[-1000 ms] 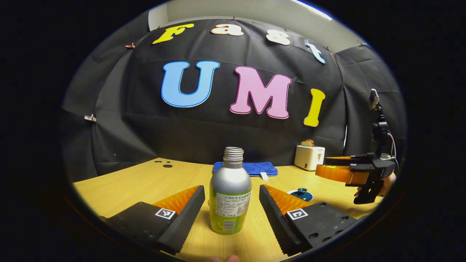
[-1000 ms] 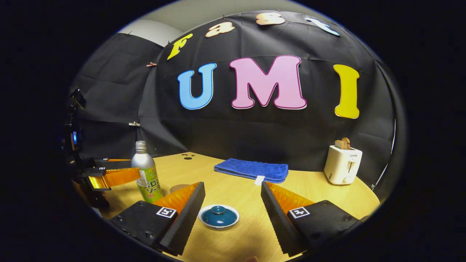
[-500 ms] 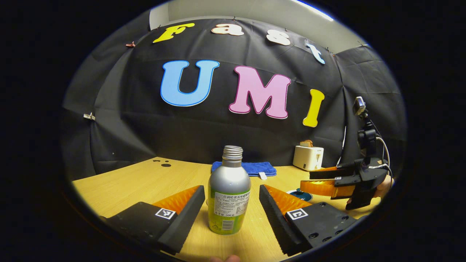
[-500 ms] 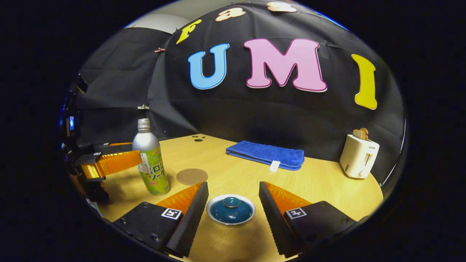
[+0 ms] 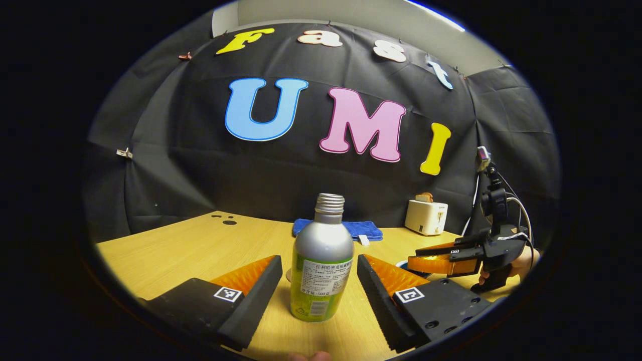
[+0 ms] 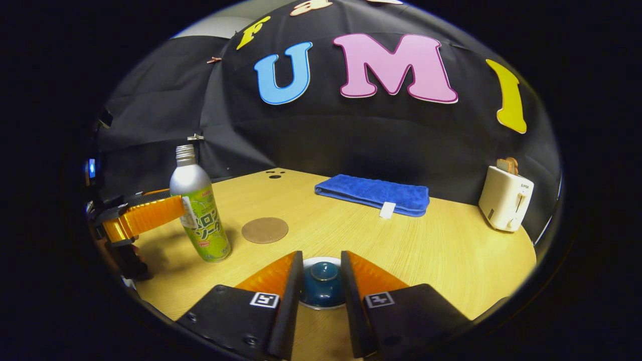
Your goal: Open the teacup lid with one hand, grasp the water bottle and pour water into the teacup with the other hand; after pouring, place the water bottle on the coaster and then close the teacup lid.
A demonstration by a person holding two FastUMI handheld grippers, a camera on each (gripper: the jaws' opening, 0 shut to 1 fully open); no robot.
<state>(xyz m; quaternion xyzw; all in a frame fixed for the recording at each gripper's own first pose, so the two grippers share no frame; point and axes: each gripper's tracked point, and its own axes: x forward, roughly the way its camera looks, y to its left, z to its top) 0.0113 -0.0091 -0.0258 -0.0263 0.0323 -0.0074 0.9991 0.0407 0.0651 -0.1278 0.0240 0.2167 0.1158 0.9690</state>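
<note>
Lid-lifting is the step now: right hand-held gripper (image 6: 322, 281) pinches the dark blue ceramic teacup lid (image 6: 322, 286) near the round brown coaster (image 6: 265, 229); lift straight. Left hand-held gripper (image 5: 319, 281) stands spread around the silver-and-green metal water bottle (image 5: 321, 271).

Left gripper (image 5: 320, 273): two wedge-shaped fingers with ribbed inner faces and toothed edges, on flat blocks. Each block carries a square white-and-black coded tag and small round screws. Right gripper (image 6: 322, 273): same build, tags and screws. In the left gripper view, a cable (image 5: 521, 215) loops by a small camera post (image 5: 489, 190) above it; a hand (image 5: 521, 260) grips its handle.
</note>
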